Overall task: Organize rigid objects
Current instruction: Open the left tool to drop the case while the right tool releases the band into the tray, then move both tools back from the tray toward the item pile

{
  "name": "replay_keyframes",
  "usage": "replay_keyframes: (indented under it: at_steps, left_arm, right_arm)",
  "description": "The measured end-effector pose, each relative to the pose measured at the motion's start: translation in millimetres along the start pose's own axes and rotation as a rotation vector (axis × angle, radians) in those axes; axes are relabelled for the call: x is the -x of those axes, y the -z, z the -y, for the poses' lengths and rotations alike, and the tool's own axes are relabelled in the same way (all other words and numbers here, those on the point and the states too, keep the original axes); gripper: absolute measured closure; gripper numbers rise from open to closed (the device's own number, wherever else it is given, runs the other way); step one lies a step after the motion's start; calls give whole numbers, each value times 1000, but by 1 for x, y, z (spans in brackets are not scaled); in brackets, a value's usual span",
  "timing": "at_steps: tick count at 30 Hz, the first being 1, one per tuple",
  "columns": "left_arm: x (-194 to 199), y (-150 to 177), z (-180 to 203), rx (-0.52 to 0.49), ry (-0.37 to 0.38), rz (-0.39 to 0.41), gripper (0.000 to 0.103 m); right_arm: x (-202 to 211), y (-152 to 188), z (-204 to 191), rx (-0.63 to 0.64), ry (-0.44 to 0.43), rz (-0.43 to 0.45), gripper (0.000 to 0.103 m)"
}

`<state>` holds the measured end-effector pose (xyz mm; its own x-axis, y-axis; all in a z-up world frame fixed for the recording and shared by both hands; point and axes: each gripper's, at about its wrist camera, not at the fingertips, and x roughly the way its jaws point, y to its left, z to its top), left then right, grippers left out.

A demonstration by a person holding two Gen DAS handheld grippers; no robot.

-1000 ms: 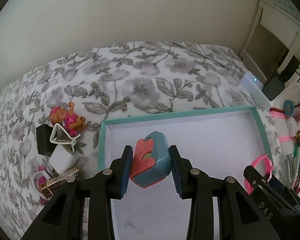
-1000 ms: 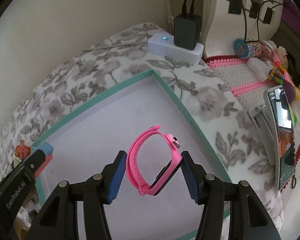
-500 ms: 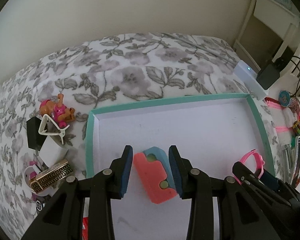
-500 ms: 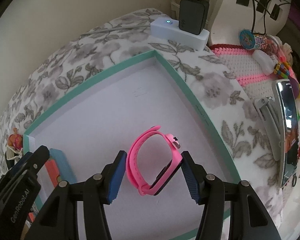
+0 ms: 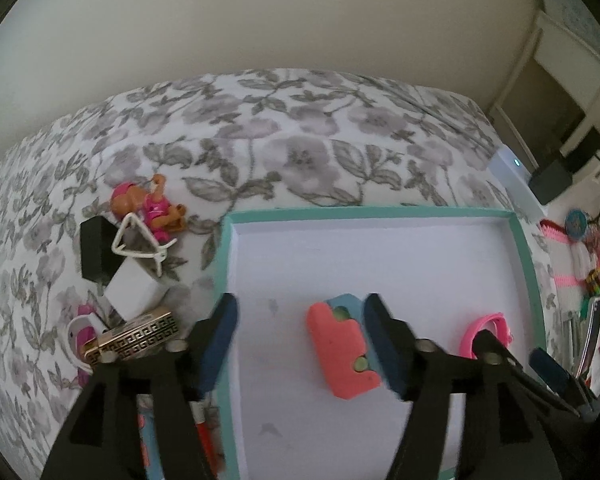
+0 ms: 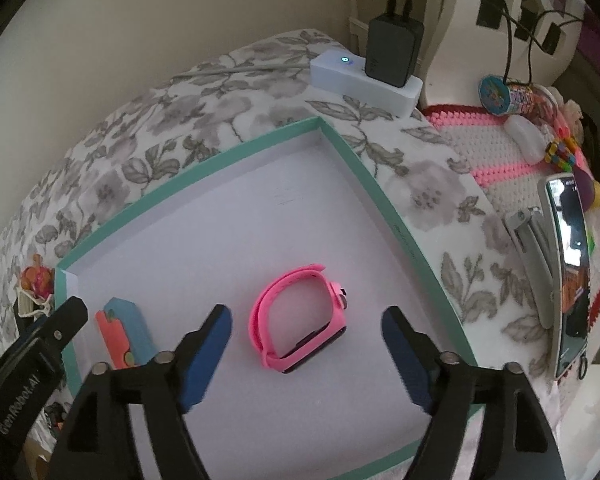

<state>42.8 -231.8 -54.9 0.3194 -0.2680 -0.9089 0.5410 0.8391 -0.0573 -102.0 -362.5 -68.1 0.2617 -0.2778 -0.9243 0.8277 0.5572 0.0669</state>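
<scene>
With both claws just spreading, freeing the pink watch [image 6: 296, 316] and toy block [image 5: 342, 352] inside the tray [image 5: 526, 264]: lifting straight, avoiding nudging either.

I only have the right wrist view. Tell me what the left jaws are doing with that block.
Observer: The left gripper's jaws have just been opening. The block lies flat in the tray between them, close beside one jaw; I cannot tell whether they touch.
Operator: List what sits outside the tray on that side.
Observer: On the bedspread, left of the tray: a toy dog, a black cube, a white cube and a gold box.
</scene>
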Motion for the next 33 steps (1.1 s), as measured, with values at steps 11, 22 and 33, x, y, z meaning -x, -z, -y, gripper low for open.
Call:
replay_keyframes:
  at_steps: [11,22,33]
  left_arm:
    - [8,2,-48,133,4,30,8]
    - [48,2,-107,301,56,124,2]
    - [74,22,-158,332,-134,5,2]
  right_arm:
    - [4,5,-8,30,-40,17,0]
    - [35,15,-37,113,-69,86,0]
    - [53,44,-99,238,-205,55,0]
